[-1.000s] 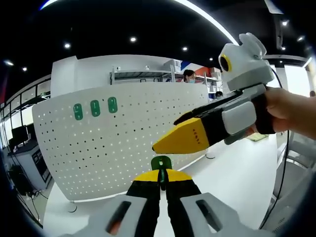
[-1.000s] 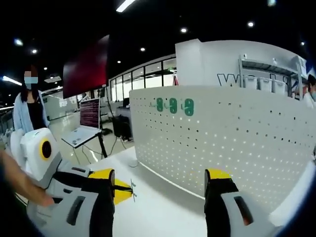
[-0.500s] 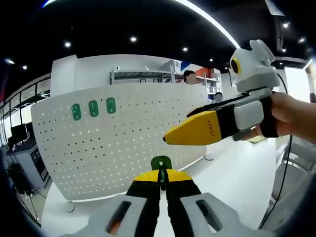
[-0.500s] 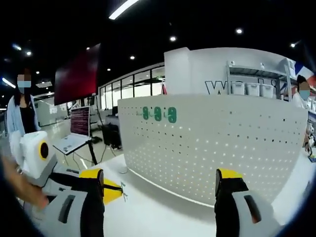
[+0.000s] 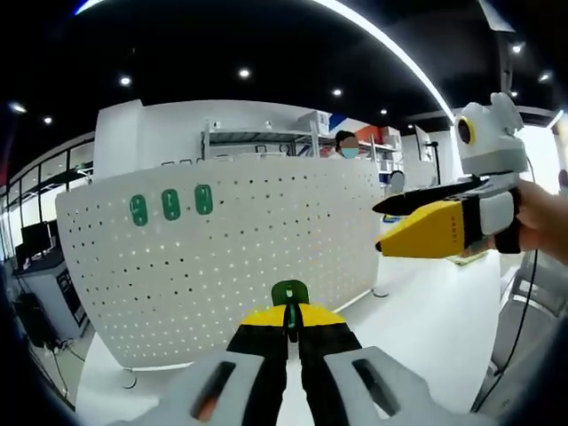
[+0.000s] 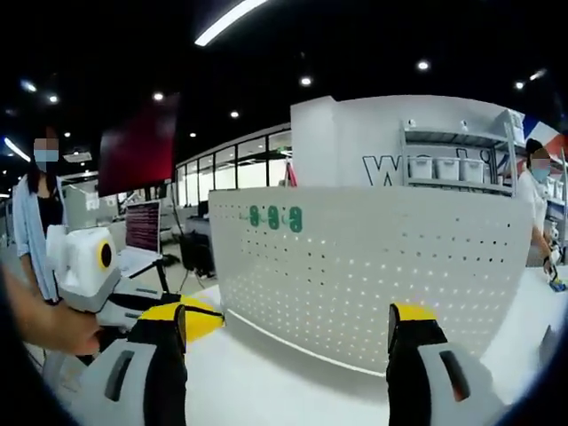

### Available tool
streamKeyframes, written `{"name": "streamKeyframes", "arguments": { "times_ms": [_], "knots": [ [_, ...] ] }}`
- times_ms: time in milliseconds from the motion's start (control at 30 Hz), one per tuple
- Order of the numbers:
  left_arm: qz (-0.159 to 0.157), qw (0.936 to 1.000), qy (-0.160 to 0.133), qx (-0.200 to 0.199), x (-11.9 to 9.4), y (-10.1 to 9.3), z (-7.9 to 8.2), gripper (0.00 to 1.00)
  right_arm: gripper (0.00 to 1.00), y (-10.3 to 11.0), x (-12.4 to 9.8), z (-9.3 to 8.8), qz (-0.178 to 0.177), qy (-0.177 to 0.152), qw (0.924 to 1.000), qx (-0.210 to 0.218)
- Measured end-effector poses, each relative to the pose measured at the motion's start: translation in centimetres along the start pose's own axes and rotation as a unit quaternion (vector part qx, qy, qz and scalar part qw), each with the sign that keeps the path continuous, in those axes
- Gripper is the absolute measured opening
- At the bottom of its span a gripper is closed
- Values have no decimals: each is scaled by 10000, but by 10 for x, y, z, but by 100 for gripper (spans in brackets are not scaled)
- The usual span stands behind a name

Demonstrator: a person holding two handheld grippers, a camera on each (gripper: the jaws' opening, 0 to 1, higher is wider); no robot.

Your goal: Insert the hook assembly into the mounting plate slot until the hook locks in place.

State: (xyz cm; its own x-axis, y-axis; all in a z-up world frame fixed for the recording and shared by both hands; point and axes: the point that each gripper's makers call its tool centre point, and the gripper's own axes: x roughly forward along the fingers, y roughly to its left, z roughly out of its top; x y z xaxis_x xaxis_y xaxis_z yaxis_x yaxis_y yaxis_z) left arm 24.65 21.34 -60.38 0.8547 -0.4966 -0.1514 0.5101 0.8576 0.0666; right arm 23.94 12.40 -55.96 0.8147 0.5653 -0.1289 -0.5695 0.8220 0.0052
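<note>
Currently the left gripper (image 5: 289, 330) has its yellow-tipped black jaws pinched together on a small green plastic hook assembly (image 5: 289, 296); the hook's rounded green head sticks up just above the jaw tips, in front of the lower middle of the white perforated metal mounting plate (image 5: 222, 248), apart from it, not in any slot. That plate stands upright on a white table (image 5: 426, 328) and curves across both views.

Three green oval hooks (image 5: 170, 204) are already seated in a row in the plate's upper left area, as seen in the left gripper view; the same row (image 6: 273, 217) sits upper left on the plate (image 6: 373, 266) in the right gripper view.

Right gripper (image 6: 288, 342): jaws spread wide, nothing between them, pointed at the plate's lower face. In the left gripper view it (image 5: 383, 226) comes in from the right, held by a hand (image 5: 541, 222), tips level with the plate's right edge, not touching it.

In the right gripper view the left gripper (image 6: 209, 321) shows left of the plate's left edge, near table level; the hook it holds is too small there to make out.

Behind the plate: a white partition wall (image 6: 355, 142) with a shelf of bins (image 6: 457, 160). A person in a light jacket (image 6: 31, 231) stands well left of the plate, by a laptop on a stand (image 6: 142, 240).
</note>
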Motion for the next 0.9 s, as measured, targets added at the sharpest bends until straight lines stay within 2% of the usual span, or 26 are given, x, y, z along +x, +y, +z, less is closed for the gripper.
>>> {"name": "streamKeyframes", "arguments": {
  "times_ms": [367, 533, 900],
  "knots": [
    [56, 9998, -129, 113, 13, 7, 30, 3, 97, 3, -28, 21, 10, -374, 9993, -70],
    [102, 9996, -218, 127, 21, 10, 47, 3, 97, 6, -38, 25, 29, -446, 9989, -115],
    [341, 9984, -404, 206, 54, 24, 90, 3, 97, -4, -42, 32, 126, -524, 9985, -132]
  ]
}}
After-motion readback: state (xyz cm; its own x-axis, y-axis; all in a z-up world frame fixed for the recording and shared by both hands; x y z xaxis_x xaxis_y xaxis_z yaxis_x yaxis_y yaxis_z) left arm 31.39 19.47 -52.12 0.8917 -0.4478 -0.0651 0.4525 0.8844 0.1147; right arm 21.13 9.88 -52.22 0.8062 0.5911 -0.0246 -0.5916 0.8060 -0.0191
